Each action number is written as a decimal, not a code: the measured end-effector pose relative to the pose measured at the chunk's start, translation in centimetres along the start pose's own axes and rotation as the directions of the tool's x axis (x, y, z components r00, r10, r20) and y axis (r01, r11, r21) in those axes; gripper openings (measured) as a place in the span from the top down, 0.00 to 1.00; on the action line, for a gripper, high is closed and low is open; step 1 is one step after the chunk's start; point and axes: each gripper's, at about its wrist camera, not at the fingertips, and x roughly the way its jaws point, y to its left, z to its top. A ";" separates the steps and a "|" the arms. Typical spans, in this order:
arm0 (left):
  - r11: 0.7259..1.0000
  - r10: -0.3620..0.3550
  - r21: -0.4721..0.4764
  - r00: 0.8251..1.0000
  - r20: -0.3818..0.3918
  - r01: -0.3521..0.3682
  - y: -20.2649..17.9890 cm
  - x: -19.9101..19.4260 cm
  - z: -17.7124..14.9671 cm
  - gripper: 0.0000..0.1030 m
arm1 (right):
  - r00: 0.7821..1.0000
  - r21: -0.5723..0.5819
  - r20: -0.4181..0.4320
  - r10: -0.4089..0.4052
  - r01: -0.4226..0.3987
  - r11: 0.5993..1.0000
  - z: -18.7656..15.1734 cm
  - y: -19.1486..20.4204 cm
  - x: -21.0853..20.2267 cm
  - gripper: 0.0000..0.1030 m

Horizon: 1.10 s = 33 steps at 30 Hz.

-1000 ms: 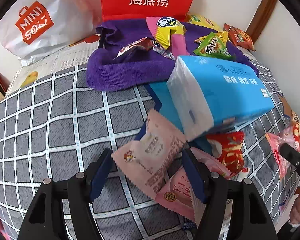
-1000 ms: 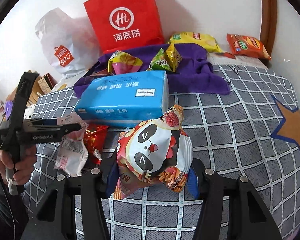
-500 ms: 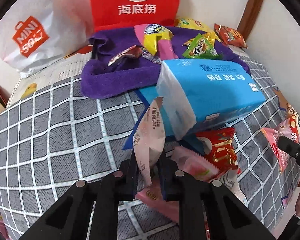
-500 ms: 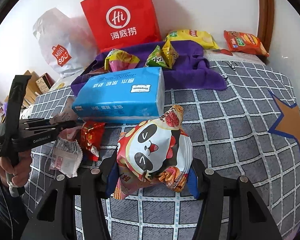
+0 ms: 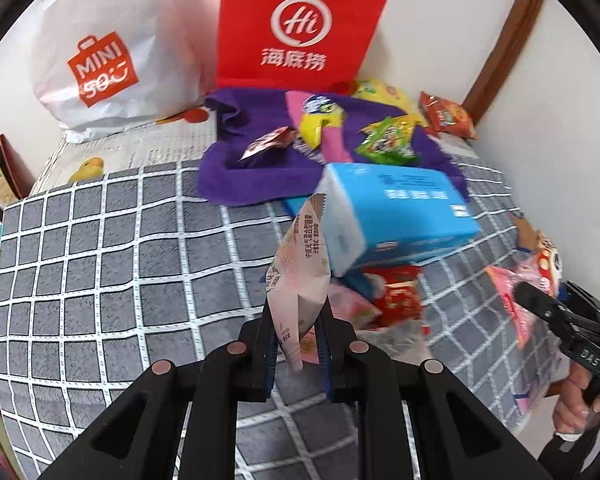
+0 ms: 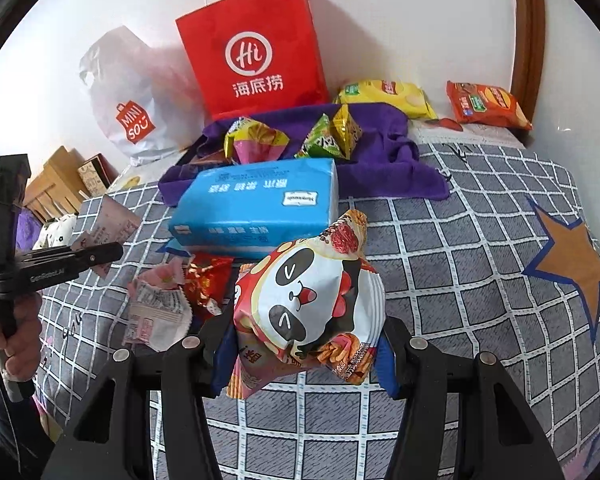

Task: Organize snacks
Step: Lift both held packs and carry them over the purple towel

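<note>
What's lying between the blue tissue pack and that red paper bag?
A purple towel strewn with snack packets, seen from both wrist cameras.

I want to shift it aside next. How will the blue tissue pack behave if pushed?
The blue tissue pack looks soft-wrapped and light, so it would probably slide rather than roll. It rests tilted on the red snack packet, so a push may drag that packet along or tip the pack flat.

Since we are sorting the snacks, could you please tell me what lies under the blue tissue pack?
A red foil snack packet pokes out from under the blue tissue pack, with a blue wrapper edge beside it. Anything farther beneath is covered.
</note>
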 end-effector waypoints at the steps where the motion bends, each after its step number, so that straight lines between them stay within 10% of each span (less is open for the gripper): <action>1: 1.000 -0.008 0.004 1.000 0.003 0.008 -0.4 -0.3 0.1 0.84 | 1.000 -0.002 0.007 0.001 -0.001 1.000 0.1 0.2 -0.3 0.46; 33: 0.998 -0.057 0.040 0.996 0.069 0.054 -4.0 -1.5 12.2 0.84 | 0.983 -0.046 0.182 -0.026 0.035 0.998 14.6 1.2 -1.3 0.46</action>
